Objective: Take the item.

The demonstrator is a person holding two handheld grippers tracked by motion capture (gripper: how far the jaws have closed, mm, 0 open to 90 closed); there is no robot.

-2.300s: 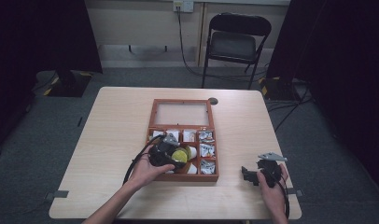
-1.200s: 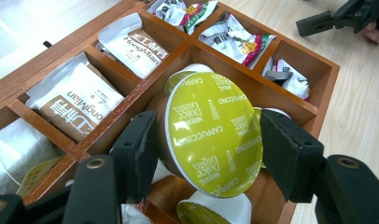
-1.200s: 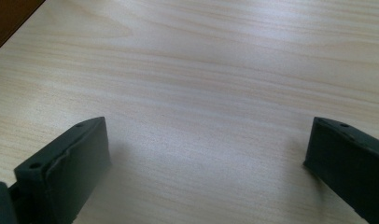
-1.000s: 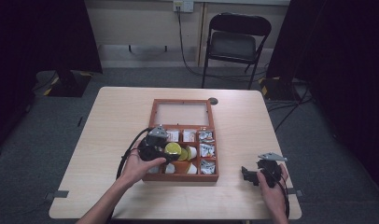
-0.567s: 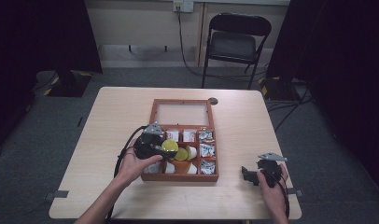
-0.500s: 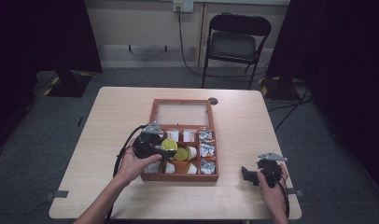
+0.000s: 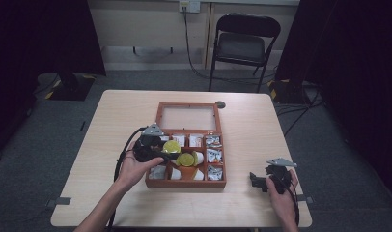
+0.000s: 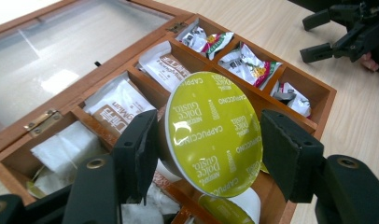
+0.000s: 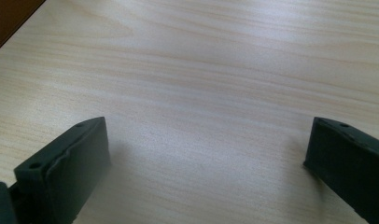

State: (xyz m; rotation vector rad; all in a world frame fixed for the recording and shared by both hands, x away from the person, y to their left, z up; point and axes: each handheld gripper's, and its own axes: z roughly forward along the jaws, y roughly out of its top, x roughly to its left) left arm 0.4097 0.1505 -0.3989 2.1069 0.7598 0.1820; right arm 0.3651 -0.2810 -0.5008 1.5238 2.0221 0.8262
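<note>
The left gripper (image 8: 204, 154) has its two black jaws clamped on a coffee capsule (image 8: 211, 133), one jaw against each side of the rim. The capsule is a round pod with a glossy yellow-green foil lid, tilted so the lid faces the camera — white lettering reads "Dolce Gusto" and "Cappuccino" again and again across it, and a pale rim runs round the edge. It hangs lifted over the middle of the open wooden box (image 8: 325, 100), above another green-lidded capsule (image 8: 225, 210) lying in the compartment below.

Around it in the left gripper view: white sachets with brown print (image 8: 120, 105) in the nearer compartments, crinkled foil packets (image 8: 250, 63) in the far ones, and the glass-paned lid (image 8: 71, 51) laid flat open behind.

In the high view the left hand (image 7: 131, 166) holds the gripper at the box's left side. Compared with 2.3 s ago, the capsule sat lower and nearer the front row; now it is further back, beside the second green capsule.

The right gripper (image 7: 260, 180) rests with the right hand (image 7: 281, 193) on the table (image 7: 261, 135), well apart from the box and unchanged — jaws spread wide, bare pale wood between them.
</note>
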